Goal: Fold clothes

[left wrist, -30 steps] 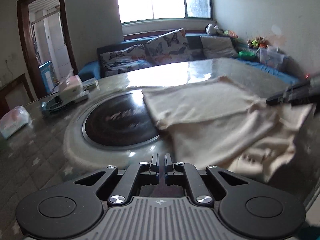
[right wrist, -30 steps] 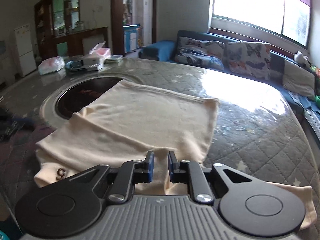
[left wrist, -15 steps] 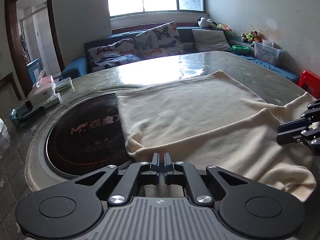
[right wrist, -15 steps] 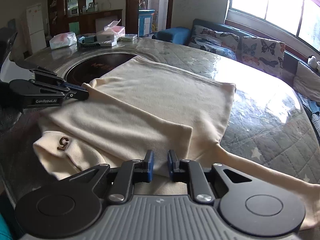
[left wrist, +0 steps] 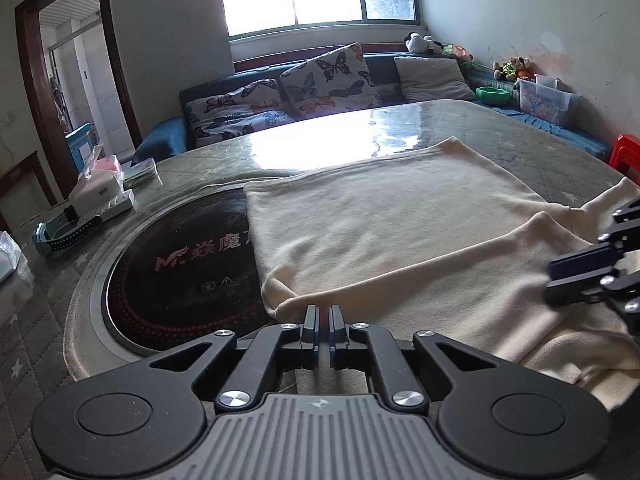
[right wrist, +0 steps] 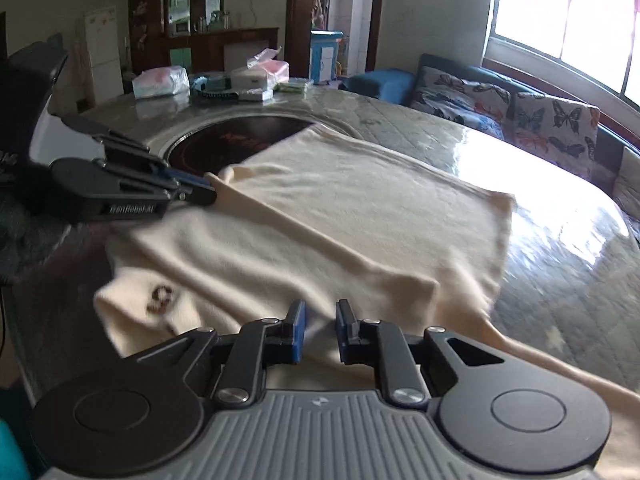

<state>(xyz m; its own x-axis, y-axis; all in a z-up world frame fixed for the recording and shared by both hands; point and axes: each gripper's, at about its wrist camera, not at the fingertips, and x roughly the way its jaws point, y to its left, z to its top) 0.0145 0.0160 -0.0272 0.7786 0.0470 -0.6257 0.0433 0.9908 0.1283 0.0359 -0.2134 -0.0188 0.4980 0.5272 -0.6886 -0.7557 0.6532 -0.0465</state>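
A cream sweater [left wrist: 400, 216] lies on the quilted table, partly folded, with one layer doubled over its near part. It also shows in the right wrist view [right wrist: 340, 216], with a small brown emblem [right wrist: 160, 298] near the collar. My left gripper [left wrist: 324, 322] is shut on the fold's left corner; the right wrist view shows it [right wrist: 208, 192] pinching that edge. My right gripper [right wrist: 319, 330] has a narrow gap between its jaws and sits over the cloth's near edge; cloth shows between the fingers. It appears at the right in the left wrist view [left wrist: 560, 276].
A round dark hotplate [left wrist: 180, 272] is set in the table, partly under the sweater. Tissue boxes and packets [left wrist: 100, 192] sit at the table's far left. A sofa with butterfly cushions [left wrist: 320, 80] stands behind. A red stool [left wrist: 624, 152] is at the right.
Both grippers have carried the doubled layer forward over the sweater and lowered it. The right gripper's jaws have parted a little.
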